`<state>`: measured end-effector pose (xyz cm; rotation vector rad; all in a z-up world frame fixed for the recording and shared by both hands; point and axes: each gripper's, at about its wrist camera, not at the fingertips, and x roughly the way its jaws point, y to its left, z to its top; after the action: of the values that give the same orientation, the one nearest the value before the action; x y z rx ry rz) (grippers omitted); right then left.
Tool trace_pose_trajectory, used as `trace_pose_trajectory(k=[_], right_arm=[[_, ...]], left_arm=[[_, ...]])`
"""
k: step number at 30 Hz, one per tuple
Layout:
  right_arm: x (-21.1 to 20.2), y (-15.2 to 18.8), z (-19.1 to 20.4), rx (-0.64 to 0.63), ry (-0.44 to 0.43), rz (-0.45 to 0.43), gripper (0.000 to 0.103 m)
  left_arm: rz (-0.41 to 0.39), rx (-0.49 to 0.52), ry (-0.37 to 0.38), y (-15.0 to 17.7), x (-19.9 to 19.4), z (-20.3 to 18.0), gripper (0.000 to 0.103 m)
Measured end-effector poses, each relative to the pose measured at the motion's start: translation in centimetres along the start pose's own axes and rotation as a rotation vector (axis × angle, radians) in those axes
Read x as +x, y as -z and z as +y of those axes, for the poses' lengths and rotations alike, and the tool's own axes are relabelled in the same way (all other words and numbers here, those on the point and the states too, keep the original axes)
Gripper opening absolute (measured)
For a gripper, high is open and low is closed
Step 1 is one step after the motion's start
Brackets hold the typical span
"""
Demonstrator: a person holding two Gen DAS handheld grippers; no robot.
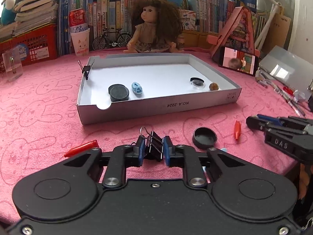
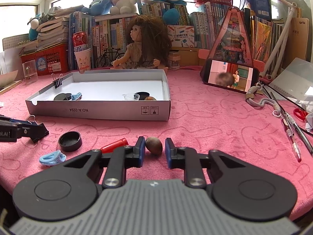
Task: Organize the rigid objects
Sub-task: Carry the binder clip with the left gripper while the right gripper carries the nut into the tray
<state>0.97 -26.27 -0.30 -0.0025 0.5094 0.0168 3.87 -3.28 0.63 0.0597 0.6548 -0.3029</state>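
A white cardboard tray (image 1: pixel 160 105) (image 2: pixel 117 113) lies on the pink cloth. It holds black discs (image 1: pixel 119 92), a blue clip (image 1: pixel 137 87), a clear cap (image 1: pixel 197 82) and a brown nut (image 1: pixel 213 86); a binder clip (image 1: pixel 86 69) is on its left wall. My left gripper (image 1: pixel 154 149) is shut on a black binder clip (image 1: pixel 153 145). My right gripper (image 2: pixel 154 149) is open around a brown nut (image 2: pixel 154 145), touching only the left pad. On the cloth lie a black cap (image 1: pixel 204 136) (image 2: pixel 70 141), red pieces (image 1: pixel 237 130) (image 1: pixel 82 147) (image 2: pixel 115 145) and a blue clip (image 2: pixel 51 157).
A doll (image 1: pixel 156 25) sits behind the tray before rows of books. A phone (image 2: pixel 230 76) leans at right, with pens (image 2: pixel 293 135) and red scissors (image 2: pixel 300 113) nearby. A red basket (image 1: pixel 29 43) and a can in a cup (image 1: pixel 79 31) stand at left.
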Motion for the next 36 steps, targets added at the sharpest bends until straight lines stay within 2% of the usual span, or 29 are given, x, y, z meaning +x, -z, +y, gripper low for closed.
trace_pose_trajectory(k=[6,8,9,16,24,36], right_arm=[[0.2,0.0,0.1,-0.013,0.001,0.016,0.025],[0.2,0.0,0.2,-0.018,0.001,0.019,0.023],[0.2,0.0,0.3,-0.017,0.0,0.019,0.022],[0.3,-0.4,0.1,0.01,-0.011,0.019,0.022],[0.1,-2.0,0.3,0.007,-0.015,-0.019,0.022],[0.9,-4.2,-0.1,0.047,-0.014,-0.031,0.022]], left_arm=[[-0.025,0.059,-0.017,0.6,0.3,-1.3,0.027],[-0.042,0.091,-0.044,0.8,0.4,-1.7,0.019],[-0.043,0.096,-0.045,0.8,0.3,-1.8,0.019],[-0.053,0.053,-0.024,0.0,-0.3,-1.1,0.019],[-0.095,0.023,-0.002,-1.8,-1.3,-0.6,0.019],[-0.142,-0.027,-0.03,-4.9,-1.1,1.3,0.019]])
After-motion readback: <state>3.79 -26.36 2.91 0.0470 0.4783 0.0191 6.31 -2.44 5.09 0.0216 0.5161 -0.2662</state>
